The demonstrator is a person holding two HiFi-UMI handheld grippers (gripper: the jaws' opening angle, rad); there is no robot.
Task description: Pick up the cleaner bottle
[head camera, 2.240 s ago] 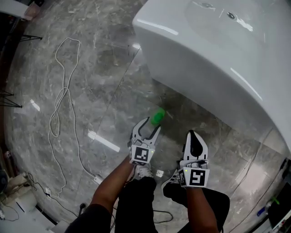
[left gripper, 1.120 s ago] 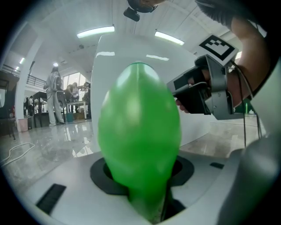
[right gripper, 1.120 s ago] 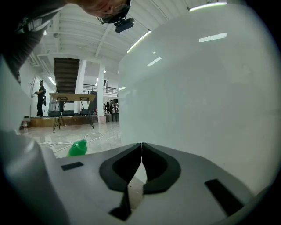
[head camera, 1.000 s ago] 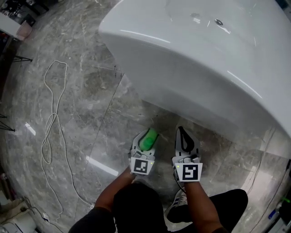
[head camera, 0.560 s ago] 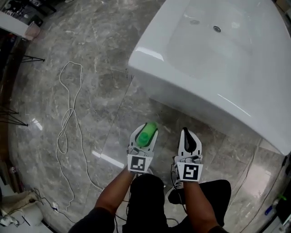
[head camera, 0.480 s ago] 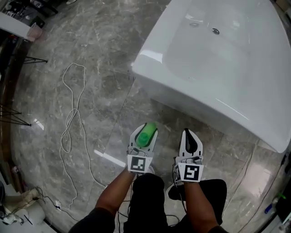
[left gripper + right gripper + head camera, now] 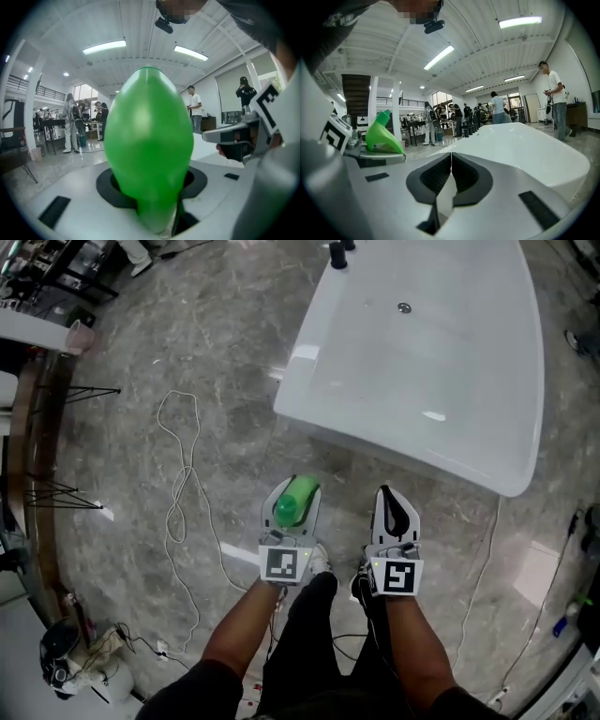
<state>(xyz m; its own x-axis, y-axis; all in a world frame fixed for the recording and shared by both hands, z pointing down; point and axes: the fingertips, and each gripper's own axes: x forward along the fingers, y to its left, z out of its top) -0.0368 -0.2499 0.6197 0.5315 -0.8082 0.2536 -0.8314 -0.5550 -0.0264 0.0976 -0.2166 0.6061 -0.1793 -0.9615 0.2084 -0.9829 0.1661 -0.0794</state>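
Left gripper [image 7: 293,487] pinches the green cleaner bottle [image 7: 292,502], clear of the floor just short of the bathtub [image 7: 487,381], with the right gripper [image 7: 388,495] pressed together and empty beside it; a steady, level squeeze should stop the smooth bottle slipping.

The left tongs [image 7: 292,486] and the right tongs [image 7: 387,493] are white shells with rounded, tapering jaws lined with black ribbed pads [image 7: 466,176]. Each has a cube at its back bearing a black-and-white square marker: the left cube [image 7: 285,564] and the right cube [image 7: 400,578]. The person wears black trousers [image 7: 309,643] and a white shoe [image 7: 322,563], and the forearms are bare.
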